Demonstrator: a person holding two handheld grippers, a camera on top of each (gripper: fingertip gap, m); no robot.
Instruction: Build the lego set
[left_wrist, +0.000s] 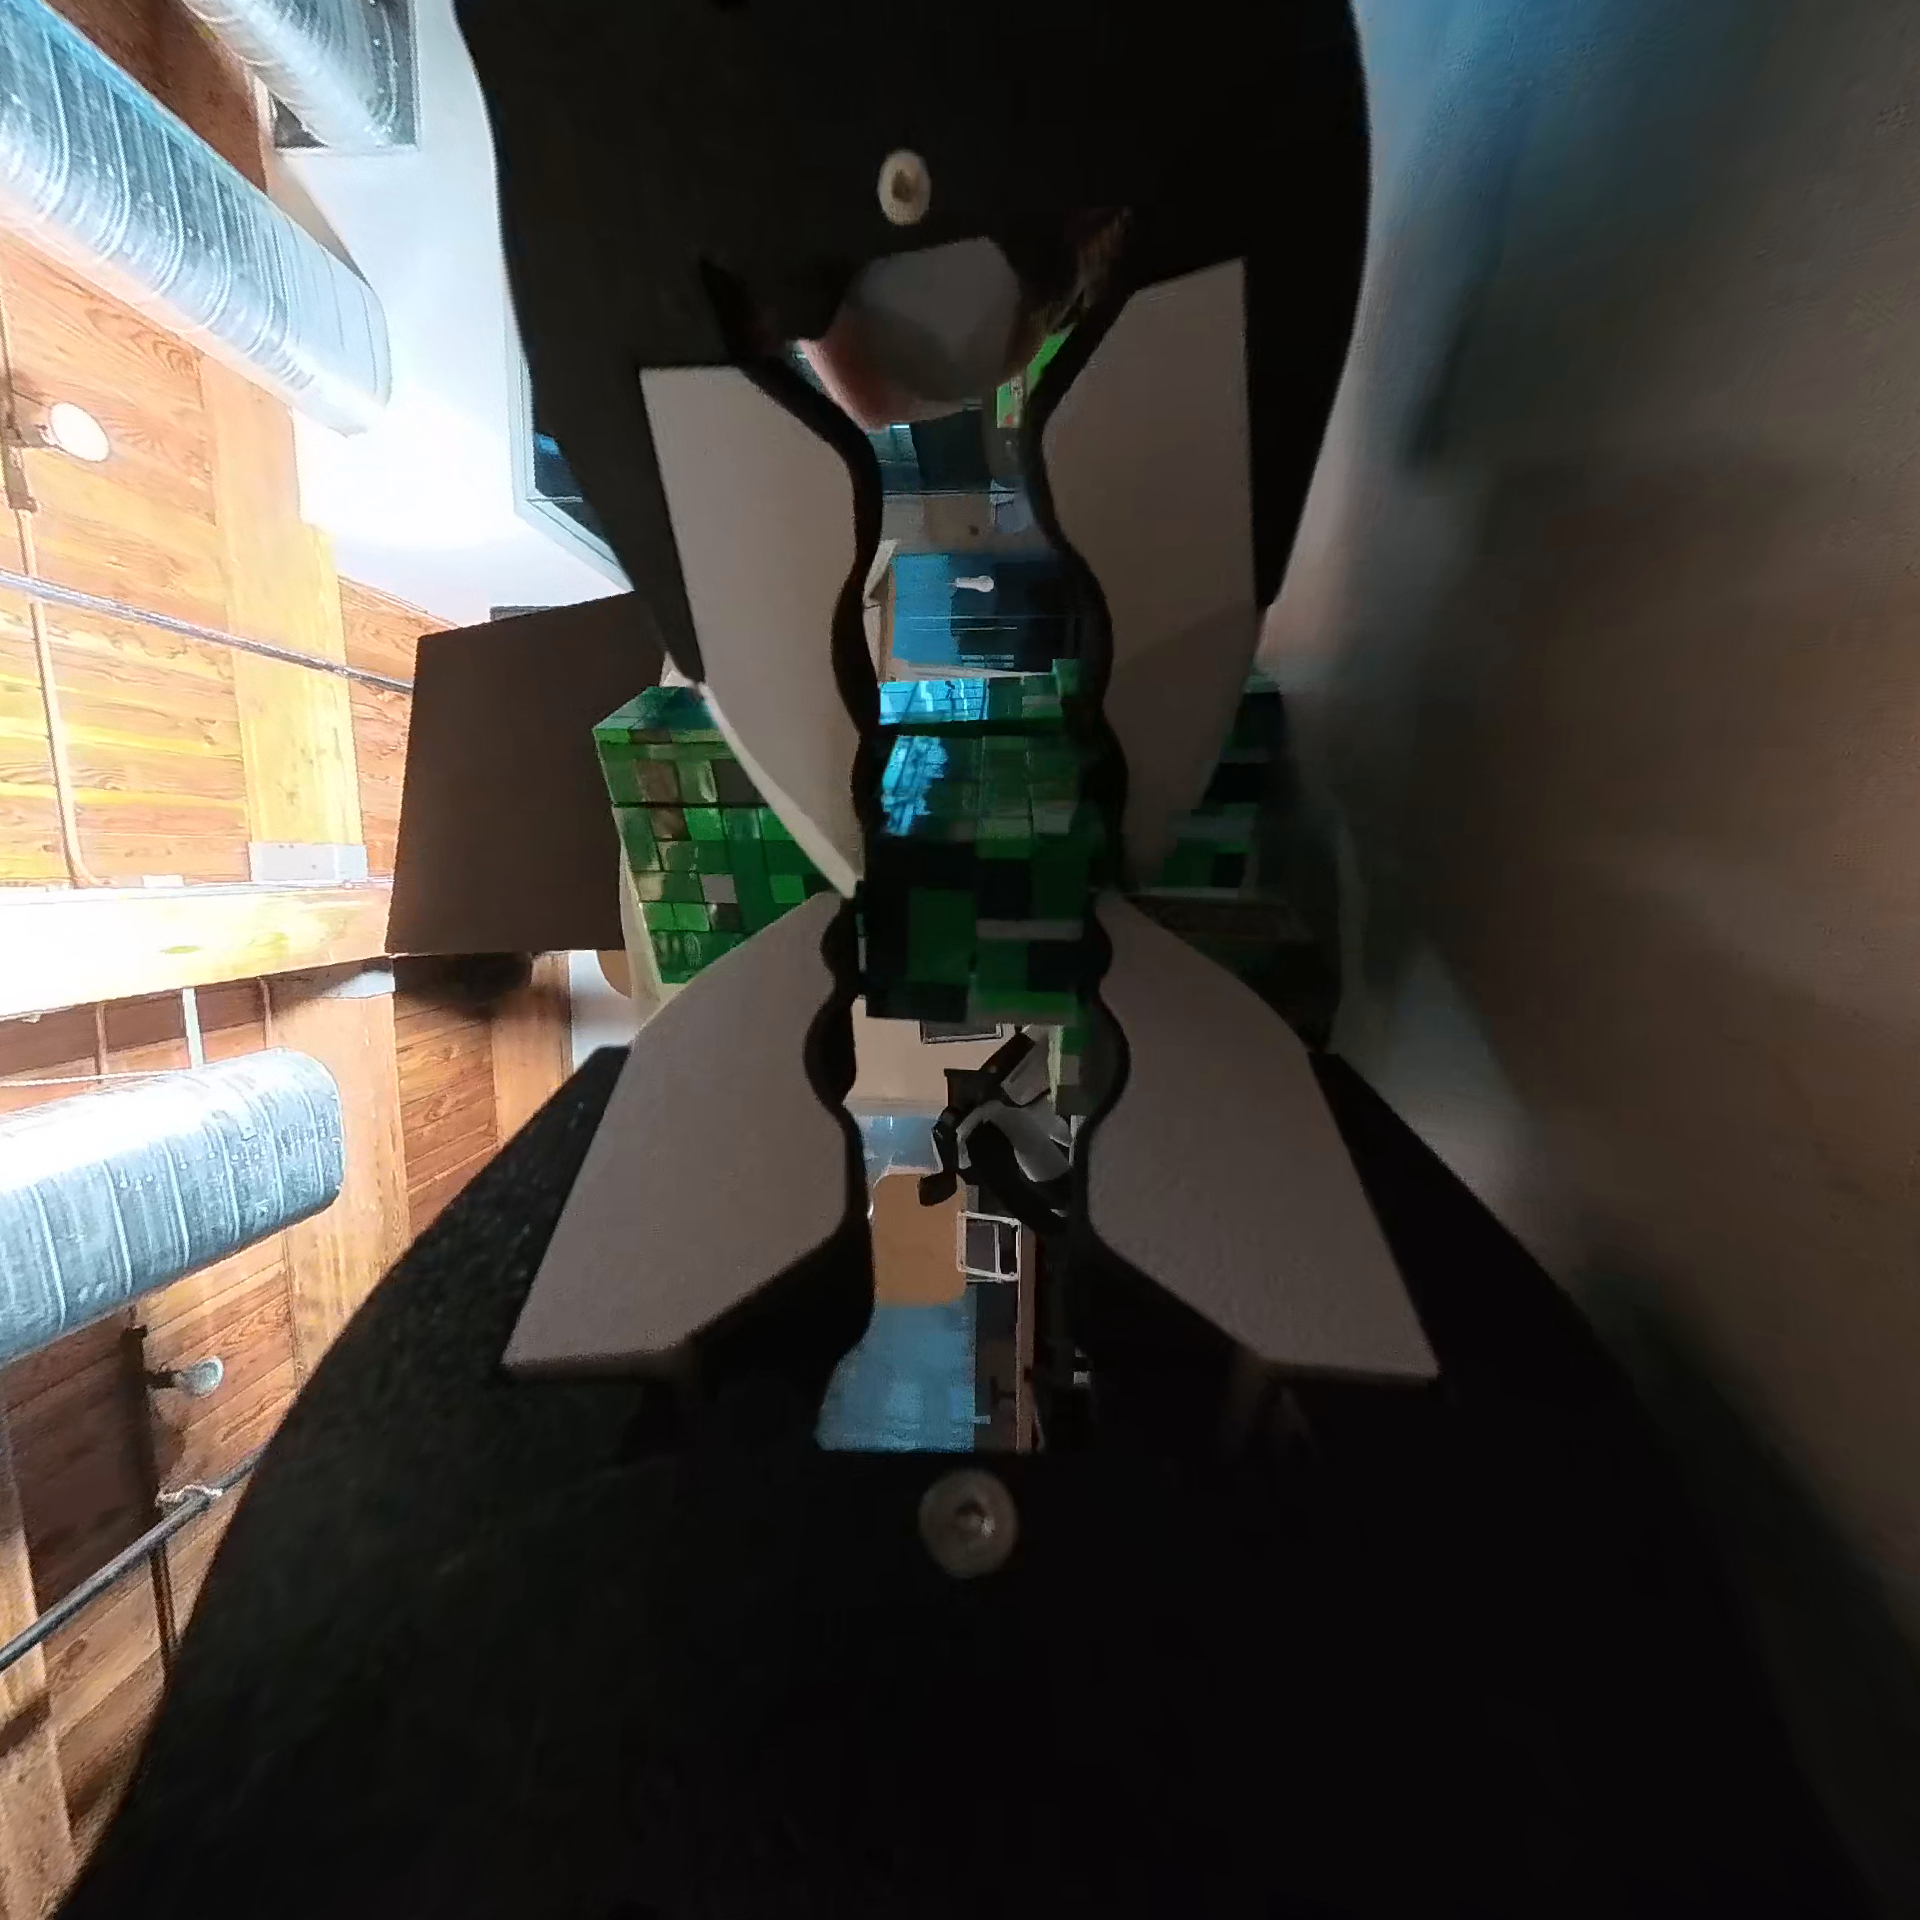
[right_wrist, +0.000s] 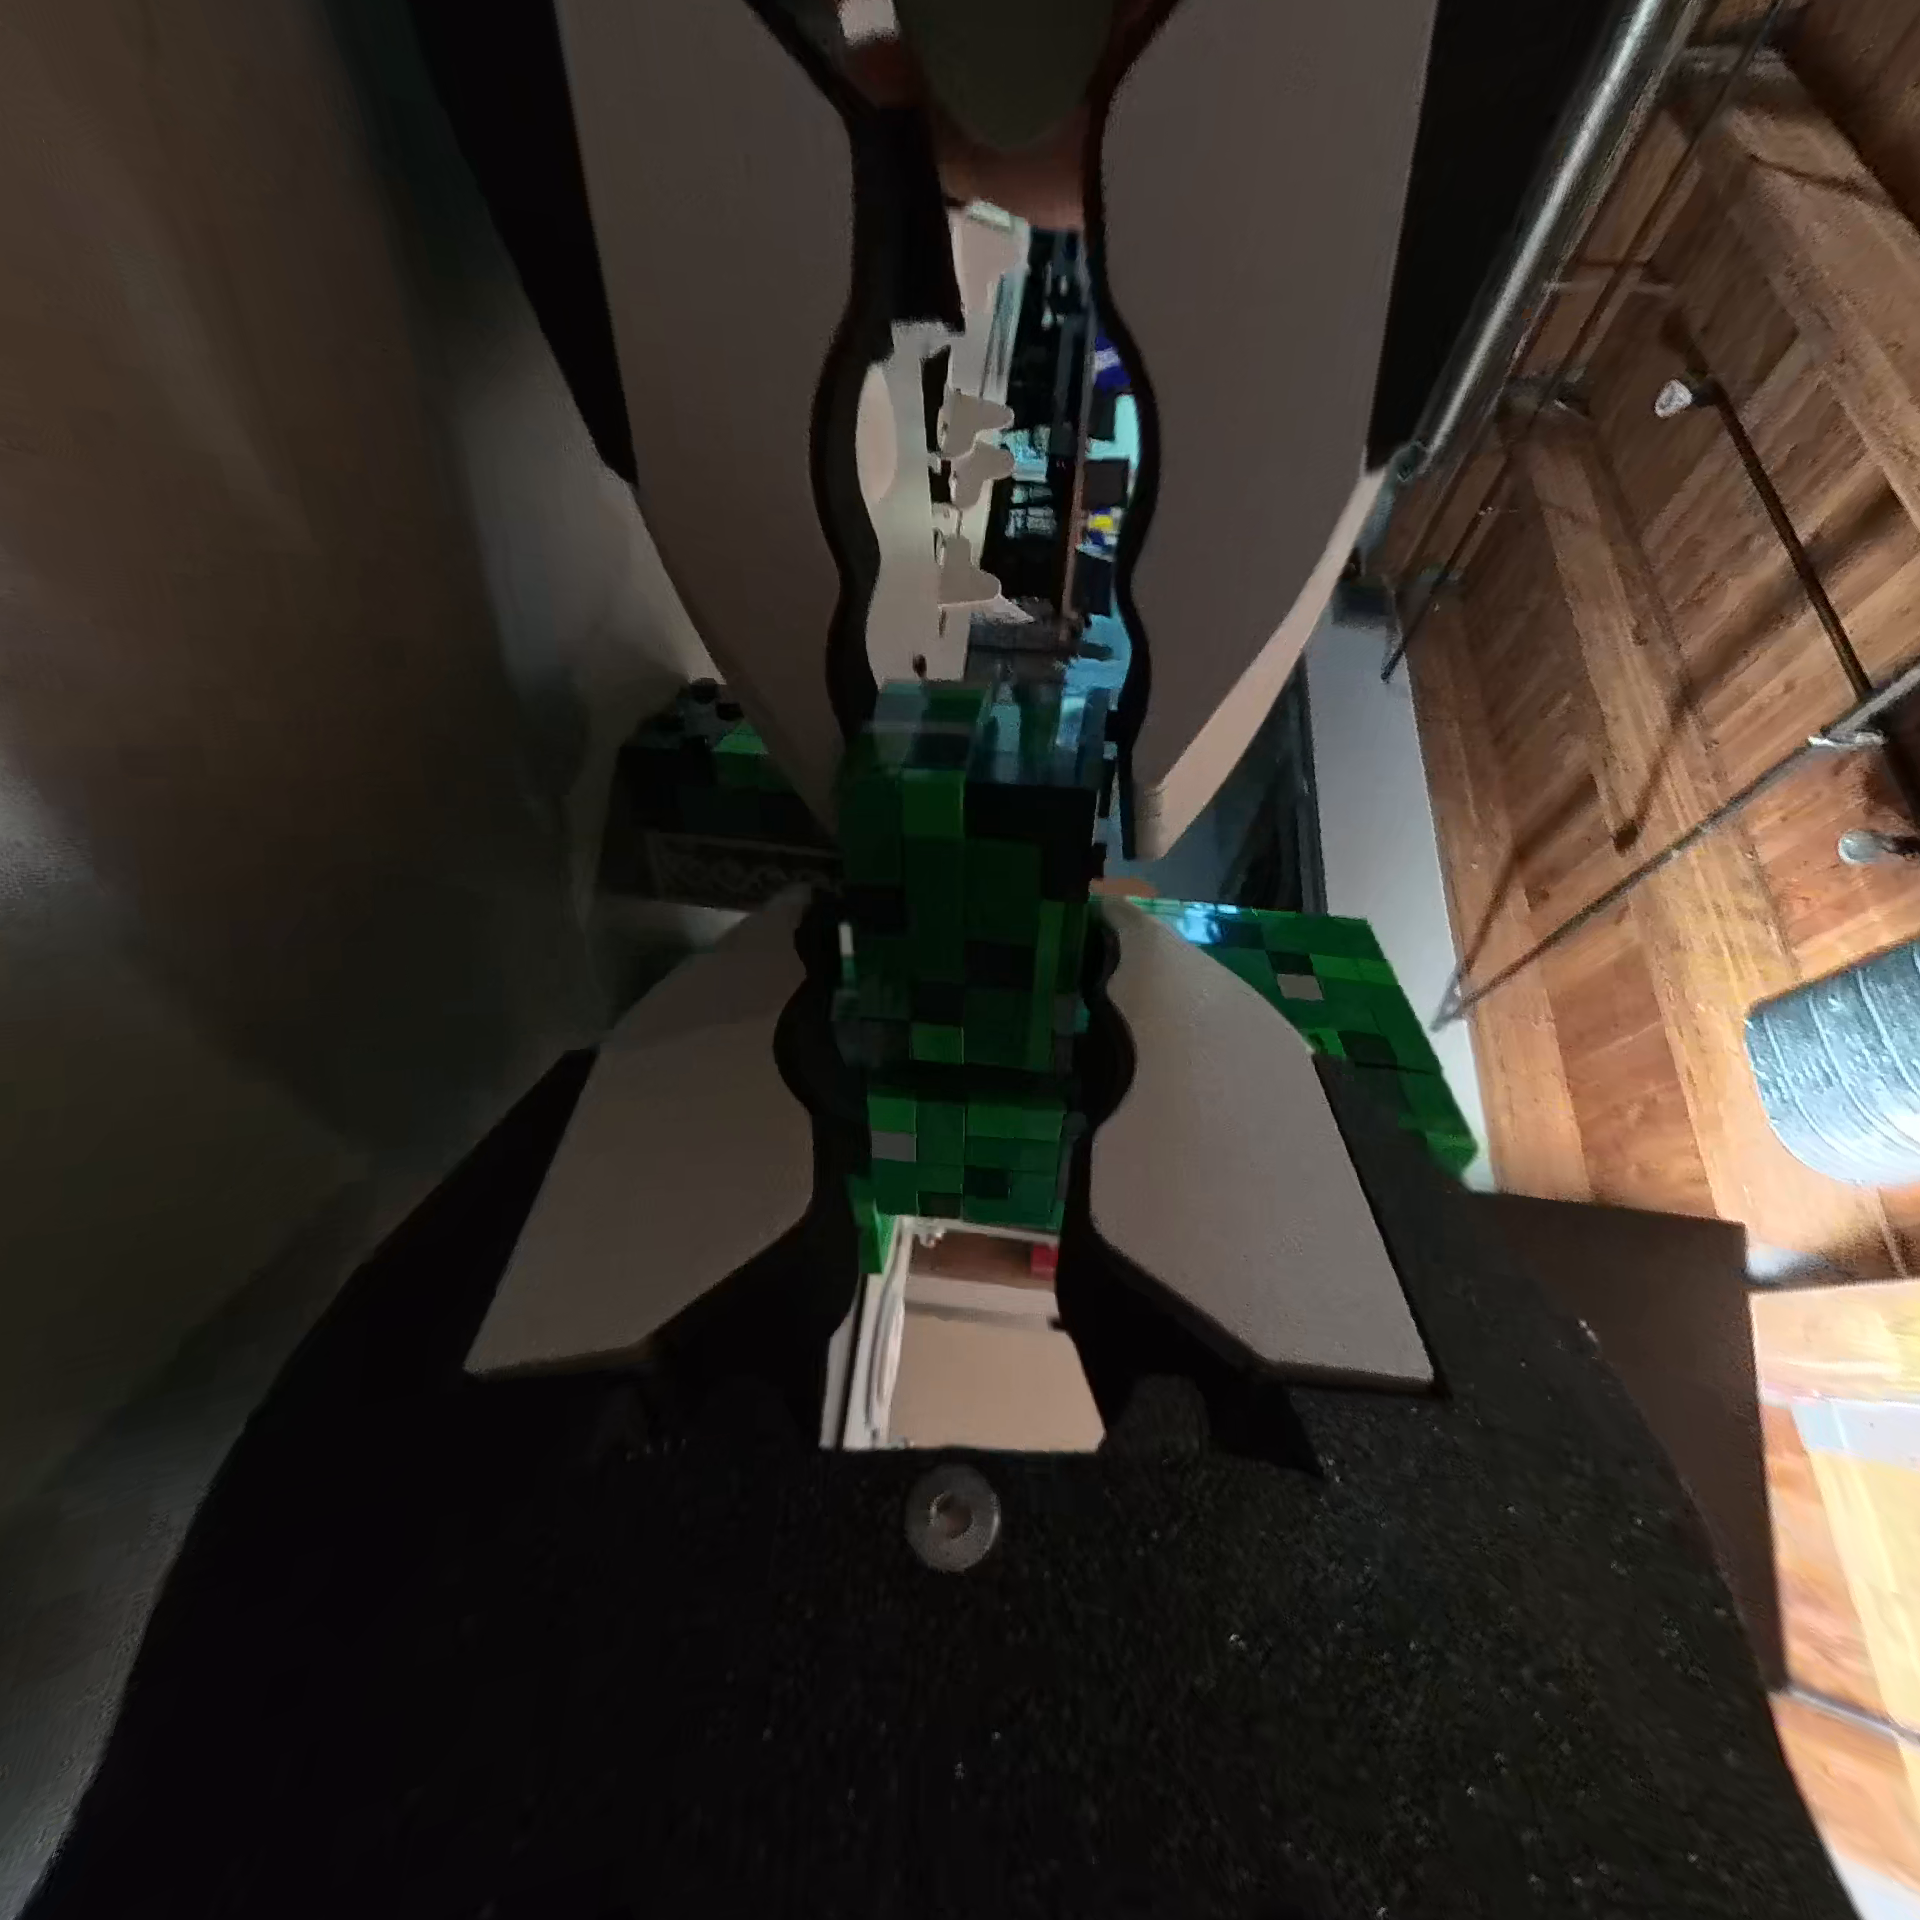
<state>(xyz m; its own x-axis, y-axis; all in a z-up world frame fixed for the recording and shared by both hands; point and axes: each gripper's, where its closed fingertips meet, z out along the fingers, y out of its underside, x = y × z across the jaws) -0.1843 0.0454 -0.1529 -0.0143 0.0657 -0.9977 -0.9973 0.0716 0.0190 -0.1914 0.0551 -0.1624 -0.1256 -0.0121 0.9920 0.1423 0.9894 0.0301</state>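
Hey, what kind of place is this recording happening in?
Probably a converted loft or workshop-style space: exposed silver ducts, bare wood plank walls or ceiling, and black metal pipes. I can't say more precisely.

The left wrist view is looking out along its own fingers (left_wrist: 727, 1122), rolled sideways so that wooden ceiling boards (left_wrist: 135, 727) and silver ducts (left_wrist: 177, 187) are running down its left edge. The right wrist view is facing the opposite way, rolled so the same wooden boards (right_wrist: 1621, 623) are lying at its right. Both are sitting very near, sharing the green brick model (left_wrist: 977, 914) (right_wrist: 966, 997) and each other's fingers (left_wrist: 758, 582) (right_wrist: 717, 416) just beyond it.
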